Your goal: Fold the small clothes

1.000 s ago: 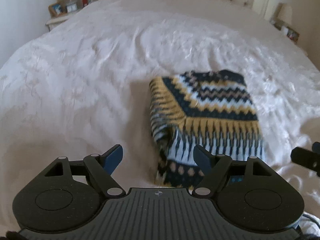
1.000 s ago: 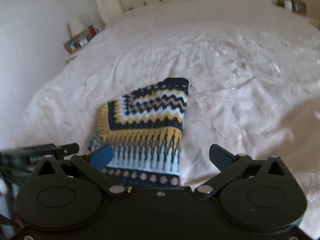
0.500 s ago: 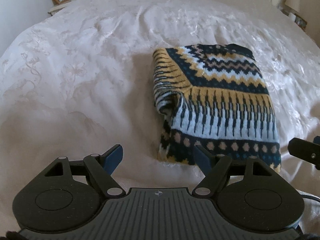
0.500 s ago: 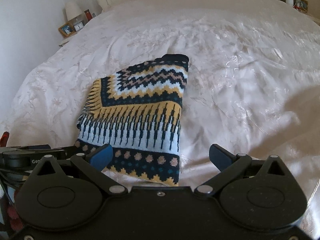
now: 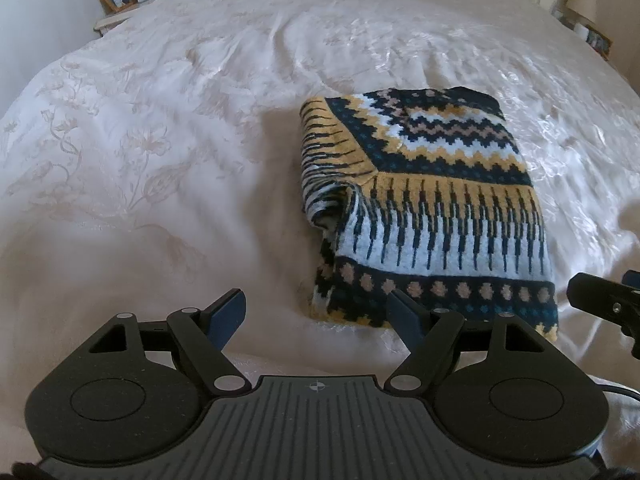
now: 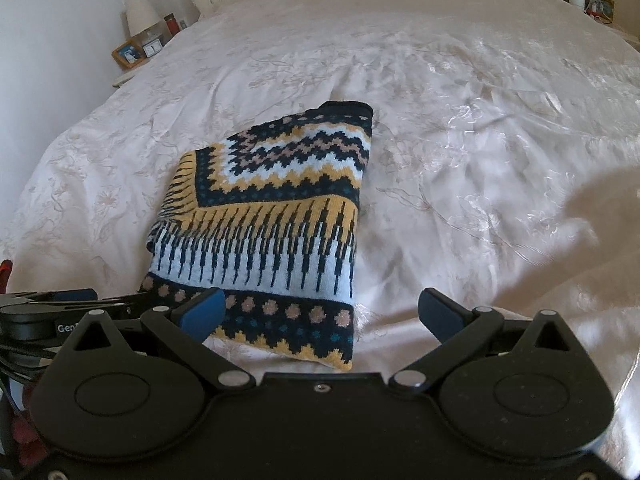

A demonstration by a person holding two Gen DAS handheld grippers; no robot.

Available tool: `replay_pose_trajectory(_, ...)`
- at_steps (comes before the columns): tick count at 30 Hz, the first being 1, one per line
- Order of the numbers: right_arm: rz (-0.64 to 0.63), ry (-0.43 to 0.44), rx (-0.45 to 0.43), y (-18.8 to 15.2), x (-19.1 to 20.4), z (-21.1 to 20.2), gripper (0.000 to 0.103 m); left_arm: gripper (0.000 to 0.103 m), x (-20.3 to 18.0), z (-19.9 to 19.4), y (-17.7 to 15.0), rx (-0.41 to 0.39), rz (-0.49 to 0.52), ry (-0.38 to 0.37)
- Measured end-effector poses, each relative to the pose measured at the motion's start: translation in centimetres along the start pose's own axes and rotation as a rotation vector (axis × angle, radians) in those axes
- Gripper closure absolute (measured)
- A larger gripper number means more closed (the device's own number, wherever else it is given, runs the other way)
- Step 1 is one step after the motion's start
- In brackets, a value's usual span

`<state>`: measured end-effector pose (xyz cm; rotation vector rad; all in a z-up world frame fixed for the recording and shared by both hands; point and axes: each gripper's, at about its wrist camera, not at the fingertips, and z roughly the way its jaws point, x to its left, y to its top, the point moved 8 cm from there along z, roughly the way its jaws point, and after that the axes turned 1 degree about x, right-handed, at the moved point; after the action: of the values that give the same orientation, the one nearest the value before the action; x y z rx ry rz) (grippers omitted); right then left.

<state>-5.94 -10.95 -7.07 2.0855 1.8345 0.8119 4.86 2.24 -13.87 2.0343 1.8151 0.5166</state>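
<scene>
- Patterned knit sweater (image 5: 432, 216): folded, lying flat on bed (image 5: 168, 128), near its front edge.
- Left tool (image 5: 316, 312): jaws spread, empty, just before sweater's near hem.
- Right tool (image 6: 320, 312): jaws spread, empty, likewise.

I count one folded sweater (image 5: 432, 208) on one bed (image 5: 160, 140), two grippers, left (image 5: 316, 312) and right (image 6: 320, 312), two lamps, and two framed photos.
</scene>
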Motion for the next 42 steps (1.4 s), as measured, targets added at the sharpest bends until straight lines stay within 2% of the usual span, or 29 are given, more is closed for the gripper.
replay_pose_trajectory(23, 0.000, -0.034, -0.001, 0.08, -0.37, 0.33, 0.001, 0.027, 0.10, -0.72, 0.00, -0.012, 0.012, 0.004)
replay_pose_trajectory(42, 0.000, -0.017, 0.006, -0.19, 0.06, 0.66, 0.001, 0.027, 0.11, -0.78, -0.14, -0.008, 0.013, 0.010)
